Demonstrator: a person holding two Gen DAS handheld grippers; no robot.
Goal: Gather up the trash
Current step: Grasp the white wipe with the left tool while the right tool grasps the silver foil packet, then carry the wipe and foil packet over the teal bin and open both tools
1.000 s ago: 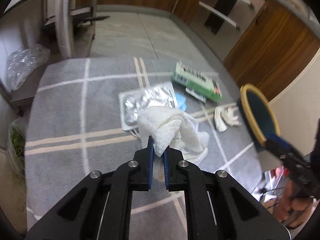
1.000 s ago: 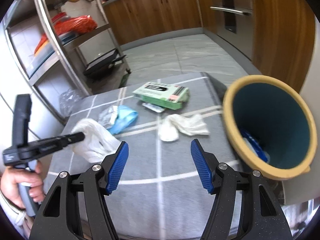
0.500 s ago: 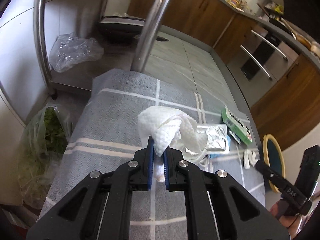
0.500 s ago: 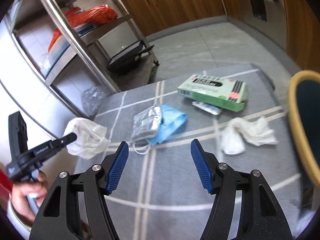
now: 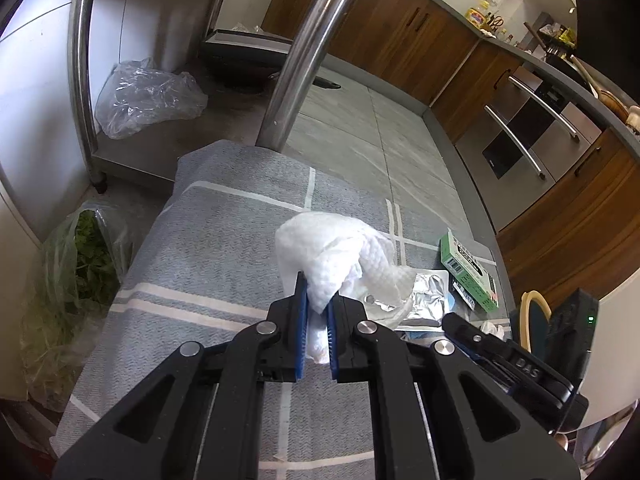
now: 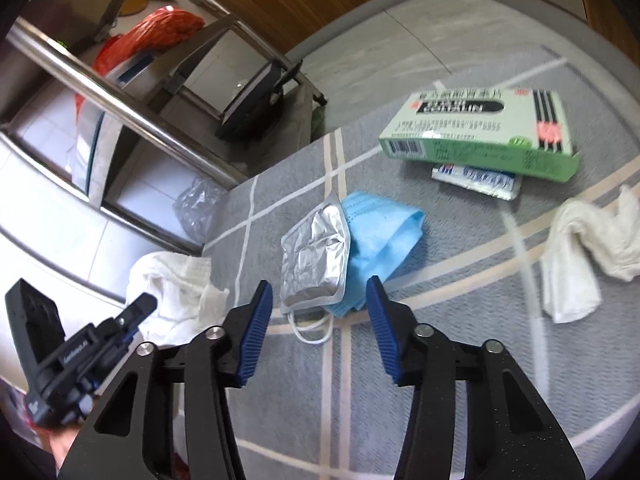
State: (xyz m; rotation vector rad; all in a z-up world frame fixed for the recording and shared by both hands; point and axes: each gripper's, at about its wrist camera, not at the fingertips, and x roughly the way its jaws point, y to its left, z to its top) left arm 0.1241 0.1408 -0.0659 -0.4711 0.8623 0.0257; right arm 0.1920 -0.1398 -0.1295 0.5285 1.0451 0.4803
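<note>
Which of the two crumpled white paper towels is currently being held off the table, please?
The crumpled towel clamped in the left gripper; the other white towel lies loose on the grey cloth, right of the blue mask.

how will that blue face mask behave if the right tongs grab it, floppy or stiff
Probably floppy: the blue face mask lies folded and rumpled on the cloth, so it should sag from the right tongs. Likely light, being thin fabric. Its white ear loop trails loose, and the foil pouch overlapping it may shift or drag along.
</note>
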